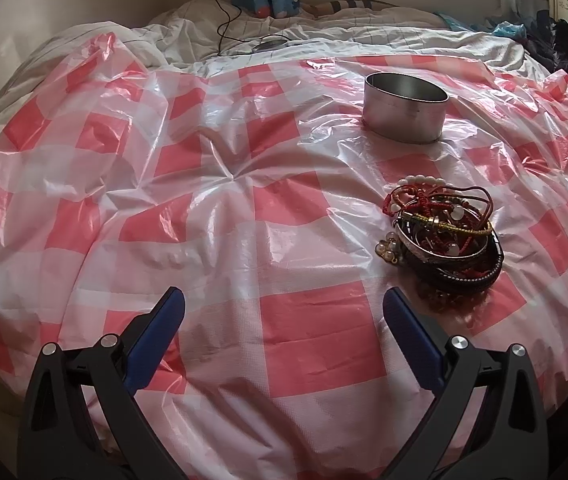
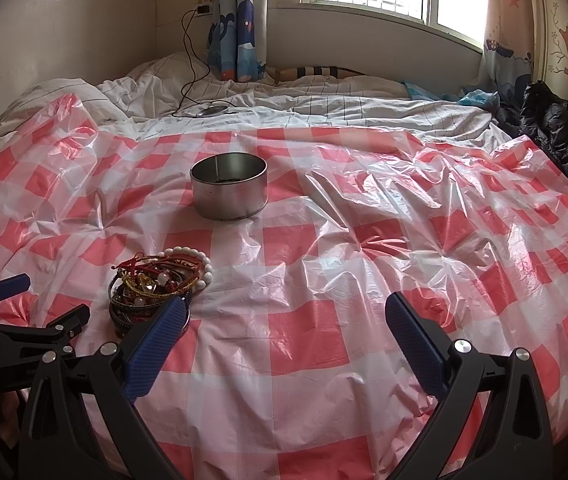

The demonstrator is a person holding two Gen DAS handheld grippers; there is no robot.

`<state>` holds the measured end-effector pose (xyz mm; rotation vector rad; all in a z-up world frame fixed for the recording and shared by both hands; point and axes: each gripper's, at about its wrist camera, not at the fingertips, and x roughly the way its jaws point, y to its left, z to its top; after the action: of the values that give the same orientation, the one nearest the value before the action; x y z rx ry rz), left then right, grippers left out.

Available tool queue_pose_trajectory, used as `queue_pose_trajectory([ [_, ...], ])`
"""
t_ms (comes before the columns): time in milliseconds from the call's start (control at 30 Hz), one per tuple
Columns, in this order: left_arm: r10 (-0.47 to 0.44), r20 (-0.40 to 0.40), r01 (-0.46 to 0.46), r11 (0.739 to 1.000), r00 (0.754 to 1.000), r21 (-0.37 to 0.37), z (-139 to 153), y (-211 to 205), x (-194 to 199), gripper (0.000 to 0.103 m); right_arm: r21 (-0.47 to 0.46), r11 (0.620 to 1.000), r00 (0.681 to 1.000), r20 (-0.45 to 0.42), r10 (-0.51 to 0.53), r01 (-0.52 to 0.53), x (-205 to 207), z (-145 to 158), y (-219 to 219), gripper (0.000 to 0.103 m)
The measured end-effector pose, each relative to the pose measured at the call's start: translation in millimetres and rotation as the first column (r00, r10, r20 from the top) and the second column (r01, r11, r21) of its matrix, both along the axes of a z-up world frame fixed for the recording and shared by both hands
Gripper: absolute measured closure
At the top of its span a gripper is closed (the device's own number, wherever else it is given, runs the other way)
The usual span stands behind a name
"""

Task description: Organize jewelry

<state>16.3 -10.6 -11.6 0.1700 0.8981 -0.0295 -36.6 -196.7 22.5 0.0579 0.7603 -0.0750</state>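
A tangled pile of bracelets and beaded jewelry point(image 1: 442, 232) lies on a red-and-white checked plastic sheet point(image 1: 244, 208). It also shows in the right wrist view point(image 2: 156, 288). A round open metal tin point(image 1: 404, 108) stands beyond the pile; in the right wrist view the tin point(image 2: 229, 186) looks nearly empty. My left gripper point(image 1: 284, 300) is open and empty, left of the pile. My right gripper point(image 2: 286, 306) is open and empty, its left finger just in front of the pile. The left gripper point(image 2: 36, 300) also shows at the far left of the right wrist view.
The sheet point(image 2: 364, 240) covers a bed with rumpled white bedding point(image 2: 284, 108). A black cable point(image 2: 192, 60) and a small round device point(image 2: 212, 111) lie at the back. Dark clothing point(image 2: 556, 132) is heaped at the right. A window and curtains stand behind.
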Motion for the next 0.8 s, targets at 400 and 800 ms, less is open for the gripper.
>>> queue_pose_trajectory([
  [400,-0.010,-0.002,0.010,1.000,1.000,-0.003,0.4,-2.4,1.0,0.008,-0.003,1.000,1.000,-0.002,0.000,0.000,1.0,-3.3,1.0,0.007],
  [800,-0.013,-0.014,0.013,1.000,1.000,0.009,-3.6,-5.7,3.2,0.008,-0.002,1.000,1.000,-0.005,0.001,-0.001,1.7,-3.2,0.0,0.007],
])
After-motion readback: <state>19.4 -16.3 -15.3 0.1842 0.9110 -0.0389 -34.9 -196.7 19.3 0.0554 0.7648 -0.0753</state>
